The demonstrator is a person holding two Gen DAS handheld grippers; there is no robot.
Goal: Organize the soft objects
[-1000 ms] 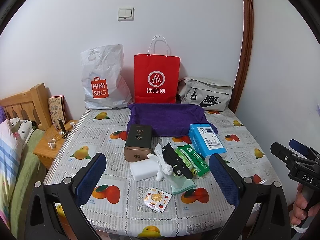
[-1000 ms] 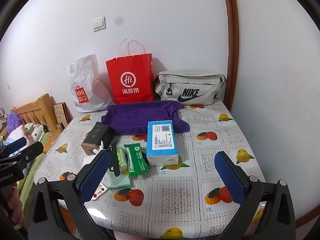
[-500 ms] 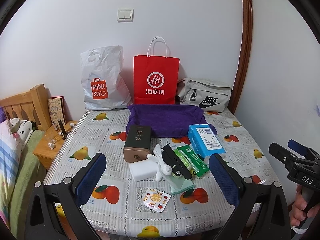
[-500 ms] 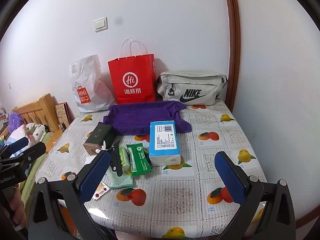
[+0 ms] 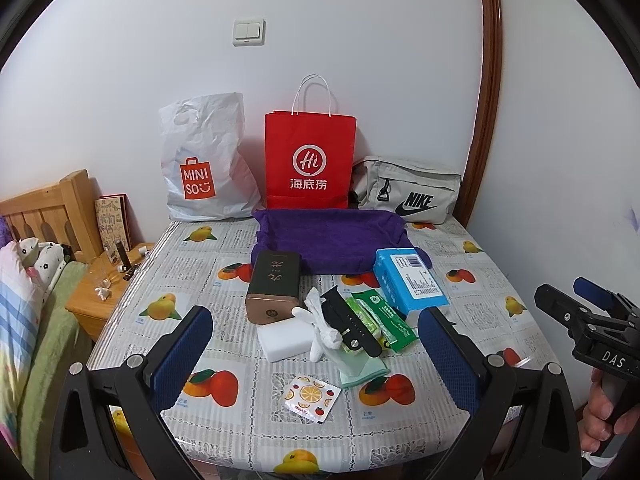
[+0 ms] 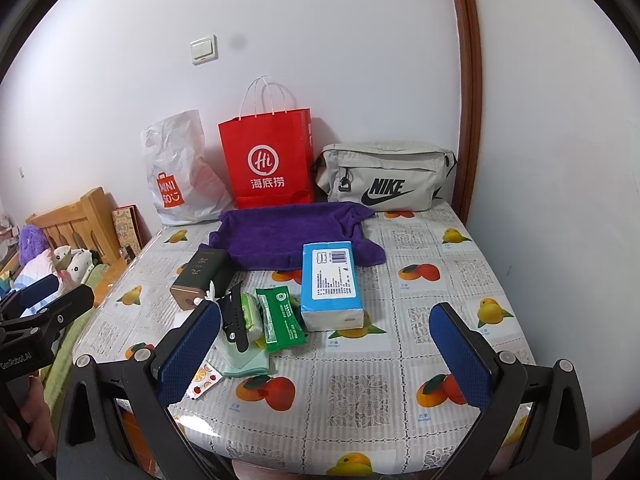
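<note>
Fingers of both the left gripper and right gripper are spread wide, empty. Soft items cluster near the tissue pack on the table. Risk: grasping the watch strap drags the overlapped cloth.

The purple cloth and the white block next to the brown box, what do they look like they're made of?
The purple cloth looks like terry or microfibre: matte, fuzzy pile, soft rumpled edges. The white block looks like foam sponge, probably melamine: matte, uniform, with slightly rounded edges, though its texture is too fine to confirm.
</note>
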